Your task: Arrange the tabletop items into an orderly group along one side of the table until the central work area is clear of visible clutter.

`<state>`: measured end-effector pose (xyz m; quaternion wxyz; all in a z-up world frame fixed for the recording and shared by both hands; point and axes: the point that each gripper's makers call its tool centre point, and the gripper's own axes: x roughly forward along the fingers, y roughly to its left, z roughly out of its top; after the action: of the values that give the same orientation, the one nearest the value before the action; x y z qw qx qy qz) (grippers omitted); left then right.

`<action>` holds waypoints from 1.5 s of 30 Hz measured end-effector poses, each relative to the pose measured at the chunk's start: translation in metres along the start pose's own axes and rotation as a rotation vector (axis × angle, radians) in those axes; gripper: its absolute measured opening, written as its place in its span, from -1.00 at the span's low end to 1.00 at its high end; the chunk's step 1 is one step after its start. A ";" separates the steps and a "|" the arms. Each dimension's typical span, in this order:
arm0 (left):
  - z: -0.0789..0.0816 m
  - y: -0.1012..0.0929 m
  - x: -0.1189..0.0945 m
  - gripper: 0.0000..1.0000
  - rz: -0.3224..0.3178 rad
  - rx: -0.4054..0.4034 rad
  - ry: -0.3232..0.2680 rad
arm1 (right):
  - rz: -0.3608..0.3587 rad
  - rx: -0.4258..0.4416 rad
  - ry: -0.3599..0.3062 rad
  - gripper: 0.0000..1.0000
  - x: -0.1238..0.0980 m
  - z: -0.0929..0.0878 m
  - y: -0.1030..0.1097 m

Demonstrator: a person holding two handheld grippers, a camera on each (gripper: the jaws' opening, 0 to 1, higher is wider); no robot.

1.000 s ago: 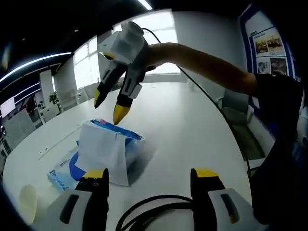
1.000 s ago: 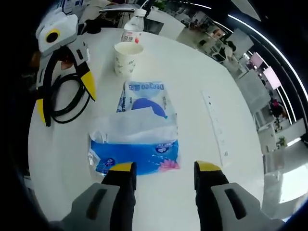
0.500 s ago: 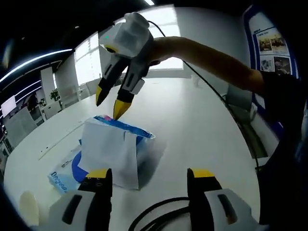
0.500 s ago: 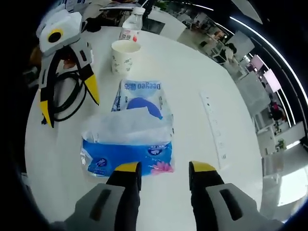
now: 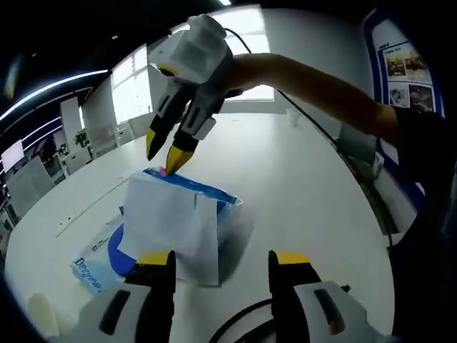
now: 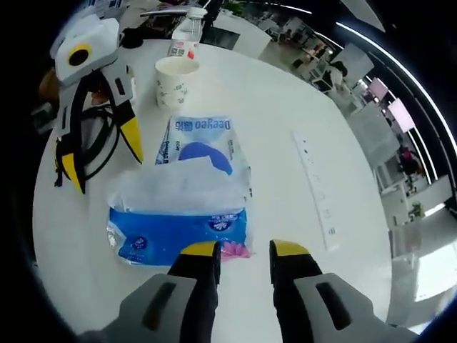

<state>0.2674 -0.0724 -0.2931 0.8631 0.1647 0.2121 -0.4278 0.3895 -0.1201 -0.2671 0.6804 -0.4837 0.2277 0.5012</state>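
A blue tissue pack [image 6: 178,223] with a white tissue sticking out lies on the round white table [image 6: 278,100]. My right gripper [image 6: 244,250] hovers at its near edge, open, with the pack's pink corner just ahead of the jaw gap. In the left gripper view the same pack [image 5: 182,218] sits just beyond my open left gripper [image 5: 223,259], and the right gripper [image 5: 164,156] hangs tips-down over its far edge. The left gripper [image 6: 101,153] shows to the pack's left. A flat blue wipes pack [image 6: 201,137] lies touching the tissue pack.
A paper cup [image 6: 173,80] and a water bottle [image 6: 183,37] stand beyond the flat pack. A black cable [image 6: 96,143] loops beneath the left gripper. A white power strip [image 6: 314,191] lies to the right. A person's arm [image 5: 314,89] holds the right gripper. Chairs line the room.
Both grippers have closed in on the tissue pack from opposite sides. The jaws of each stand narrower than a second ago, the right ones more so. The pack has stayed put.
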 end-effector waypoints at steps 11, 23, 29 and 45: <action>0.000 0.009 0.005 -0.20 0.005 -0.012 -0.008 | 0.010 0.039 -0.022 -0.69 0.012 0.000 -0.006; -0.009 0.017 0.015 -0.48 0.045 -0.018 0.009 | 0.011 0.054 -0.035 -0.89 0.016 -0.004 -0.005; -0.008 0.020 0.016 -0.64 0.063 -0.009 0.007 | 0.013 0.065 -0.045 -0.97 0.017 -0.005 -0.008; -0.006 0.011 0.019 -0.98 0.043 -0.001 0.000 | 0.017 0.109 -0.080 -1.00 0.013 -0.003 -0.011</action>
<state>0.2848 -0.0761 -0.3062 0.8721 0.1690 0.2086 -0.4090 0.4053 -0.1172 -0.2743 0.7100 -0.4235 0.2313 0.5128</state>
